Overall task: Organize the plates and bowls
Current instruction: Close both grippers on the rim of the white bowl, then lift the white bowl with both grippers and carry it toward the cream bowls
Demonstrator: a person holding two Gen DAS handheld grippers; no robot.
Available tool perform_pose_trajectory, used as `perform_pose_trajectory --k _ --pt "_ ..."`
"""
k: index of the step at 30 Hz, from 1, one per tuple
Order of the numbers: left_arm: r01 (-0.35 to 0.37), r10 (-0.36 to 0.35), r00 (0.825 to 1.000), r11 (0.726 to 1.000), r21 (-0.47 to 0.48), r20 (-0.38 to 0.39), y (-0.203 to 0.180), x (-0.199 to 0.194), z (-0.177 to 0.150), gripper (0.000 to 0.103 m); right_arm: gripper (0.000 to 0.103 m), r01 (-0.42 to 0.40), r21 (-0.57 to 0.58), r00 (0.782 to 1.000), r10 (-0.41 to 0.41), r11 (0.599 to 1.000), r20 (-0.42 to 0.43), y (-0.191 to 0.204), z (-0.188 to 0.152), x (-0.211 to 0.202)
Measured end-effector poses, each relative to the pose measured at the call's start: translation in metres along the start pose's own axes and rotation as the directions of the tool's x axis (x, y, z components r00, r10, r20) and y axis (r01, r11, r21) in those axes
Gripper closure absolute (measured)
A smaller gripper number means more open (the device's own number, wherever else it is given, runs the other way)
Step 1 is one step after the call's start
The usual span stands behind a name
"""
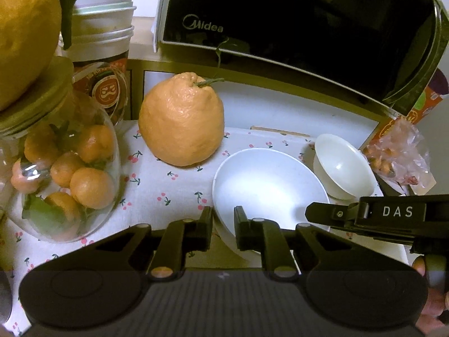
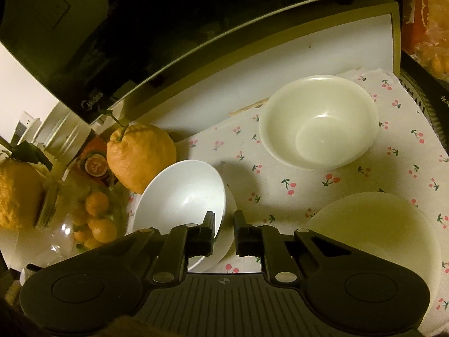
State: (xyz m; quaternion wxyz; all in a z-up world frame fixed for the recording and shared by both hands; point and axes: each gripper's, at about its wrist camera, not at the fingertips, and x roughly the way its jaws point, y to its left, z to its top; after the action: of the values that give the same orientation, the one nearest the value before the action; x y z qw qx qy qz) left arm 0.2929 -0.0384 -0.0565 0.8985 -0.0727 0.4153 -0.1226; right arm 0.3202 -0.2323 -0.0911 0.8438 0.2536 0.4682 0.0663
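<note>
Left gripper (image 1: 223, 226) jaws clamped on white bowl (image 1: 269, 188) rim, right gripper (image 2: 224, 231) jaws pinching same bowl's opposite rim, cherry-print surface (image 2: 280, 174), large orange citrus (image 1: 181, 120) behind

The microwave oven (image 1: 294, 22) carries the brand "Midea" in pale letters on its dark door — legible in both views. "DAS" stands in white capitals on the right hand-held gripper (image 1: 398, 212) — seen from the left wrist view. The jar labels are unreadable.

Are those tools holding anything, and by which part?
Both hold the white bowl by its rim: left tool at the near edge, right tool at the right side.
</note>
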Motion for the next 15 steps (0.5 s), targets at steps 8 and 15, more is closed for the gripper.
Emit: perform_pose_trajectory --k 8,15 --pt "0.041 -0.041 0.999 0.999 0.034 -0.002 -0.016 -0.033 -0.005 0.089 0.090 0.019 -0.007 1.000 -0.019 1.000 -0.013 0.004 -0.012 -0.037" --pt "0.105 -0.104 0.994 0.991 0.087 -0.010 -0.043 -0.069 -0.019 0.088 0.089 0.020 0.005 1.000 -0.020 1.000 -0.013 -0.009 -0.024 -0.086"
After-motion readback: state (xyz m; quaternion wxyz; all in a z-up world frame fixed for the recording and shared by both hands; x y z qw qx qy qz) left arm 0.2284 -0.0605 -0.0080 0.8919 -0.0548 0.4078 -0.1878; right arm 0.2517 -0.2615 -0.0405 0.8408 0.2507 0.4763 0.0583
